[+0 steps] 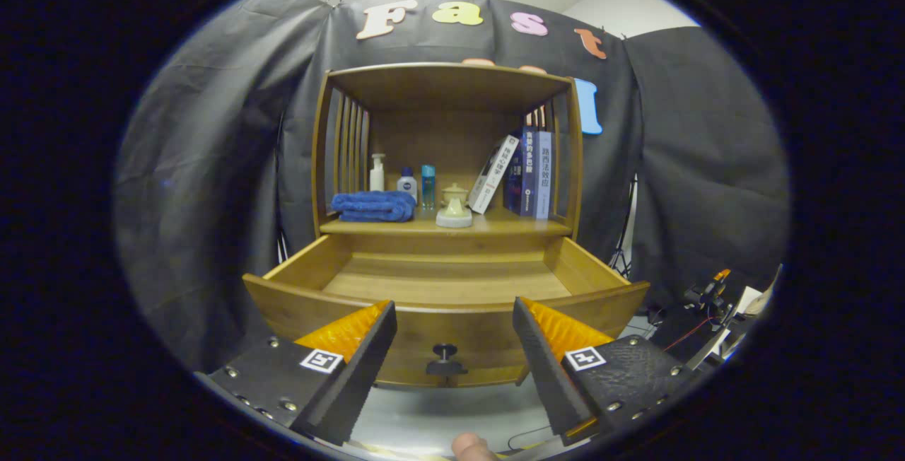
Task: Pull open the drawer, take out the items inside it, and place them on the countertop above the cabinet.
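Drawer pulled out, gripper empty in front of it.

The gripper (452, 348) stood wide apart, holding nothing, its fingers flanking the knob (445, 360) on the open drawer (445, 305). On the countertop (509, 224) above lay a folded blue towel (374, 206) at the left edge, a small cream pot (454, 208) mid-front, bottles (406, 182) behind, books (527, 172) at the right.

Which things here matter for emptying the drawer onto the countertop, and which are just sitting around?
Job in hand:
- drawer, pulled open
- drawer knob, between the open fingers
- gripper, holding nothing
- countertop above the drawer
- blue towel and cream pot, possibly items already moved

Lying about:
- three bottles at the back
- books
- cabling and gear beside the cabinet
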`<state>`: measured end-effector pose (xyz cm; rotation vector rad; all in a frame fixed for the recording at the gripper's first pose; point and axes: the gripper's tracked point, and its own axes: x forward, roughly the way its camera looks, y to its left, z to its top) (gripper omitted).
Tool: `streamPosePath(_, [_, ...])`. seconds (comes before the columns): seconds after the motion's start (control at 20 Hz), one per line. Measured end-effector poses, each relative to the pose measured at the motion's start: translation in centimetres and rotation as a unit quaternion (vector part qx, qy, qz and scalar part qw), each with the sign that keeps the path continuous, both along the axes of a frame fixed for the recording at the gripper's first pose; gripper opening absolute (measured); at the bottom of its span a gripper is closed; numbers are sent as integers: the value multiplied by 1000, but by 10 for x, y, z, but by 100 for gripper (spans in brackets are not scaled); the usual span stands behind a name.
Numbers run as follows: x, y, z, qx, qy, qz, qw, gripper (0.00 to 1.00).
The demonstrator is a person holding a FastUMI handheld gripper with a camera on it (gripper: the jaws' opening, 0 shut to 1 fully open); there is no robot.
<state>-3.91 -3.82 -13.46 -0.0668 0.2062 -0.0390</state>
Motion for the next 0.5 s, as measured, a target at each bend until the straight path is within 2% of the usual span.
streamPosePath(0.5, [19, 1, -49, -5, -11, 4, 1000, 99])
